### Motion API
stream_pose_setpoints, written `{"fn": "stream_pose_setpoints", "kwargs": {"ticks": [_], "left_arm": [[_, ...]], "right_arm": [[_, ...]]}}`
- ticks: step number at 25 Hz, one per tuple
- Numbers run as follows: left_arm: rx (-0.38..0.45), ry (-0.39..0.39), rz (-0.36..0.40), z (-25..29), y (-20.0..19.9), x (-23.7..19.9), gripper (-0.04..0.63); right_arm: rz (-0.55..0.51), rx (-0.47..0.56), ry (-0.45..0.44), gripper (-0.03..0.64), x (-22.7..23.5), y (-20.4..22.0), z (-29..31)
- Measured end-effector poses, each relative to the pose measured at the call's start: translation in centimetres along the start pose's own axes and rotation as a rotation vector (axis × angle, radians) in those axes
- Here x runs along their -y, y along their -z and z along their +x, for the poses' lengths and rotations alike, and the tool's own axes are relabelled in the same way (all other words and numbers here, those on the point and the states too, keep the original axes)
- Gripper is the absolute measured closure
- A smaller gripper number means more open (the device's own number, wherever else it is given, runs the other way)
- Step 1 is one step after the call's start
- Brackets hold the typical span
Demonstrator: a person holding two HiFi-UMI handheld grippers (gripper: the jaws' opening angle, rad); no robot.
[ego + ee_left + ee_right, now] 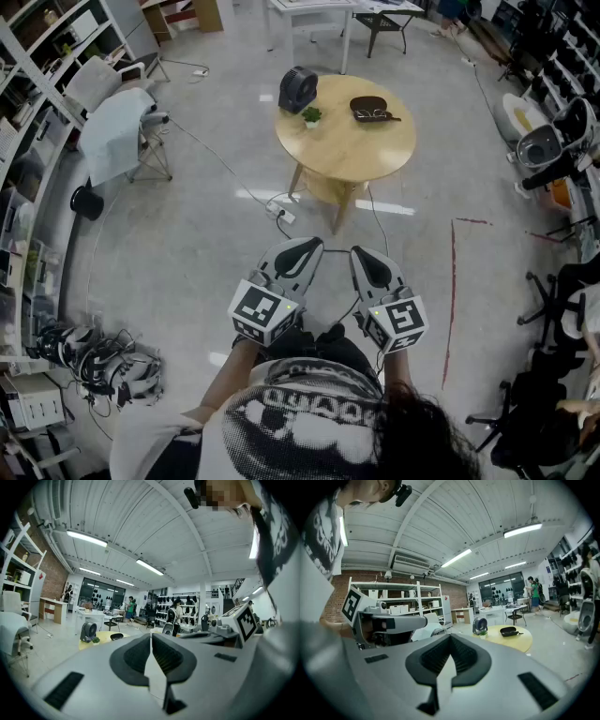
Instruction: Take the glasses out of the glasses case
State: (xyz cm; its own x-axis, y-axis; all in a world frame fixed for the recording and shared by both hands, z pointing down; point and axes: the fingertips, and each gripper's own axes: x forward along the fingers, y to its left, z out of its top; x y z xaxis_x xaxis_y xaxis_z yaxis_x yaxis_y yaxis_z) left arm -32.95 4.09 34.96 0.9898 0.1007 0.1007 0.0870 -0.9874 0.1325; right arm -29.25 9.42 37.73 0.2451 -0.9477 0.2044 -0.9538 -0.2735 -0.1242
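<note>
A dark glasses case (370, 109) lies open on the round wooden table (356, 155), far ahead of me; glasses seem to rest in it. The case shows small in the right gripper view (510, 631) and the left gripper view (116, 636). My left gripper (312, 246) and right gripper (361, 253) are held close to my body, side by side, well short of the table. Both are shut with nothing between the jaws, as the left gripper (151, 635) and right gripper (450, 637) show in their own views.
A black fan (297, 89) and a small green plant (311, 115) stand on the table's left side. Cables and a power strip (284, 215) lie on the floor before the table. Office chairs (117, 122) stand left; shelves and equipment line both sides.
</note>
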Motion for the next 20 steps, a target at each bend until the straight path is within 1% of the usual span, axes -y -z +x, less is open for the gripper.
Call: {"fn": "stream_pose_setpoints", "kwargs": {"ticks": [7,11,14,20], "left_arm": [[-0.016,0.000,-0.008,3.1,0.7,3.5,0.574],[-0.016,-0.001,0.004,5.5,1.0,6.2,0.574],[-0.016,-0.018,0.002,6.9,1.4,7.5,0.574],[-0.052,-0.027,-0.003,8.3,2.6,9.5,0.574]], "right_arm": [[0.008,0.018,-0.010,0.621,3.2,0.0,-3.2],[0.011,0.032,-0.009,0.621,6.0,0.3,-6.0],[0.009,0.037,-0.001,0.621,8.1,0.7,-7.6],[0.033,0.022,0.002,0.620,11.0,2.1,-9.3]]}}
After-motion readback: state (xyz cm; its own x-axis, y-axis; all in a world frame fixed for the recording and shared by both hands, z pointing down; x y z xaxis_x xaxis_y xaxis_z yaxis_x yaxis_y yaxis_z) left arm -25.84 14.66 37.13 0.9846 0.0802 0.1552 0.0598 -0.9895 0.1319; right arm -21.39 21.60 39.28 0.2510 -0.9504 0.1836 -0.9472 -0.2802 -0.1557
